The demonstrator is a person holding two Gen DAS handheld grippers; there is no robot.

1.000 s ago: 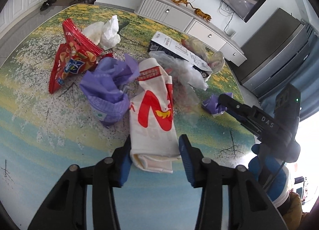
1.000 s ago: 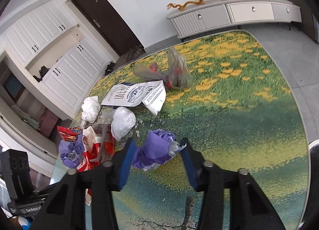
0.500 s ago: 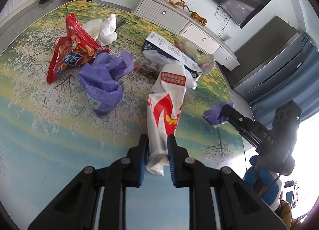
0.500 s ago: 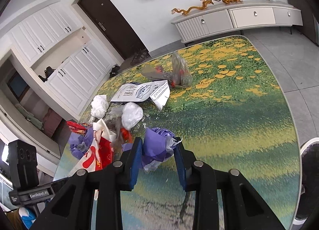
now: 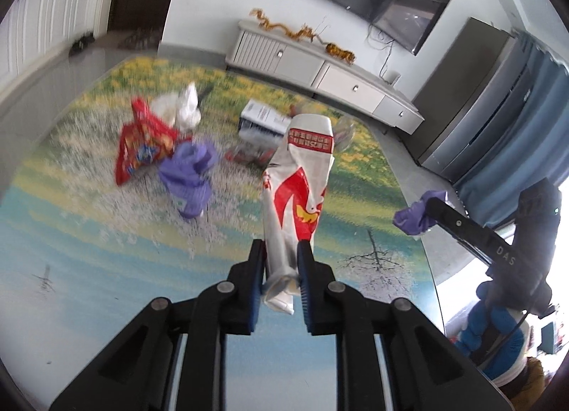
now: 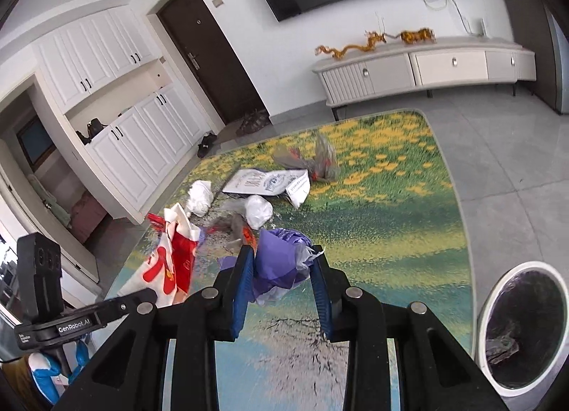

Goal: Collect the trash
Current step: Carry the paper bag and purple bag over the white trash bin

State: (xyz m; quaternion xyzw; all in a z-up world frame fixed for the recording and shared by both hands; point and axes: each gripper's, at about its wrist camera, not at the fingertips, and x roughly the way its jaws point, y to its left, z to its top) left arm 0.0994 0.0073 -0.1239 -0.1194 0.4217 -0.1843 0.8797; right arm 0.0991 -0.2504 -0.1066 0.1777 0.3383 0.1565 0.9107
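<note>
My left gripper [image 5: 281,265] is shut on a white and red paper bag [image 5: 298,183] and holds it upright above the table; the bag also shows in the right wrist view [image 6: 170,258]. My right gripper [image 6: 282,268] is shut on a crumpled purple wrapper [image 6: 281,258], lifted off the table; that wrapper also shows at the right of the left wrist view [image 5: 414,211]. On the table lie a red snack bag [image 5: 142,140], another purple wrapper [image 5: 190,172], white tissue [image 5: 181,108], a printed box [image 6: 266,181] and clear plastic bags [image 6: 316,162].
A white round trash bin [image 6: 522,322] with a dark liner stands on the floor beside the table's right edge in the right wrist view. The table [image 6: 391,233] has a landscape-print top. A low cabinet [image 6: 426,69] stands by the far wall.
My left gripper closed on the paper bag and lifted it upright off the table. My right gripper closed on the purple wrapper and raised it; the bin came into view.
</note>
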